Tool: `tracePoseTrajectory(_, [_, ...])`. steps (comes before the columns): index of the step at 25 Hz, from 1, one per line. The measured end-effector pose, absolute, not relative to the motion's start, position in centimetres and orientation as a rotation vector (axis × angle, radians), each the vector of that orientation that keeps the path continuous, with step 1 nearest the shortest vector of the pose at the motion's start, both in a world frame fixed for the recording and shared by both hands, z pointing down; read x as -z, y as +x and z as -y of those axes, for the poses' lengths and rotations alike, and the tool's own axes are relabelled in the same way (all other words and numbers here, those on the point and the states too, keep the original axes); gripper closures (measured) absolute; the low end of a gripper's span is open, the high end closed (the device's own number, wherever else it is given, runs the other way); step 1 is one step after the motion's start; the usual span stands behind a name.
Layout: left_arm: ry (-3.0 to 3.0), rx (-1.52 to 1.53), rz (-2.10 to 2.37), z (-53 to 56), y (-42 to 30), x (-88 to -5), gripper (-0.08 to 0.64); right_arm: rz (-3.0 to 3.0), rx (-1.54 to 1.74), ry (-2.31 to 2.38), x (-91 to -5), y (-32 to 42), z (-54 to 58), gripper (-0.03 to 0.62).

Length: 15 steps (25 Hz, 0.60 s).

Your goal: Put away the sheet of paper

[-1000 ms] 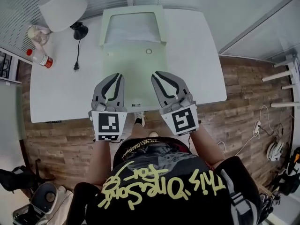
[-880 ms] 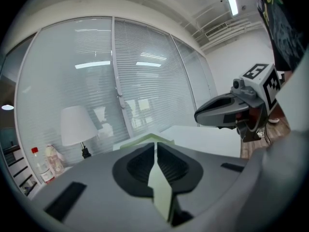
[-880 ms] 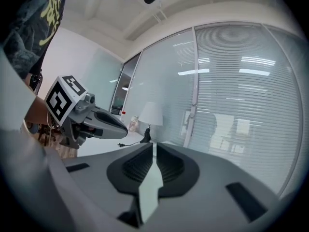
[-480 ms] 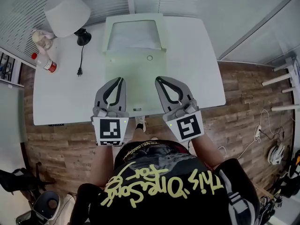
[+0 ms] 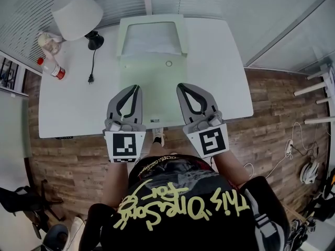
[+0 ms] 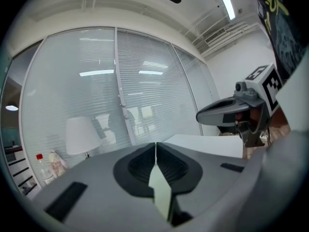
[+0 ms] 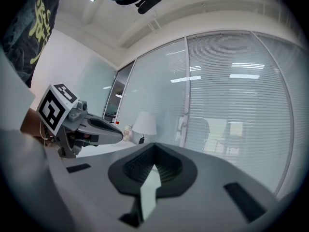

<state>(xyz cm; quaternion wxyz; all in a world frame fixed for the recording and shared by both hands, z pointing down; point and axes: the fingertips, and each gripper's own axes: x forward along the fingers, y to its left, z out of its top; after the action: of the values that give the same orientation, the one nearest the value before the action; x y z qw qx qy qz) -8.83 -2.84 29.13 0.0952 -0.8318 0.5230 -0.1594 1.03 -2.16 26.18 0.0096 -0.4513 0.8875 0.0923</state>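
At the far left corner of the white table a white lamp is standing, with a red-capped bottle lying just in front of it and a black cord with its plug trailing toward the near side. The left gripper is pointing away from the person over the table's near edge, its jaws pressing together on a thin strip of the pale green sheet of paper, which is showing between them in the left gripper view. The sheet is lying along the middle of the table, its far end reaching a pale green folder with a translucent front. Just right of it, the right gripper is likewise pinching the sheet's near edge between closed jaws.
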Motion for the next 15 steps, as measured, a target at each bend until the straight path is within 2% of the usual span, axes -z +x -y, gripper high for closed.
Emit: tracePoseTrajectory(15, [-2.461, 0.457, -1.56, 2.66, -8.72, -28.89, 0.548, -2.754, -0.281, -1.414, -25.86, 1.37, 1.81, 0.586])
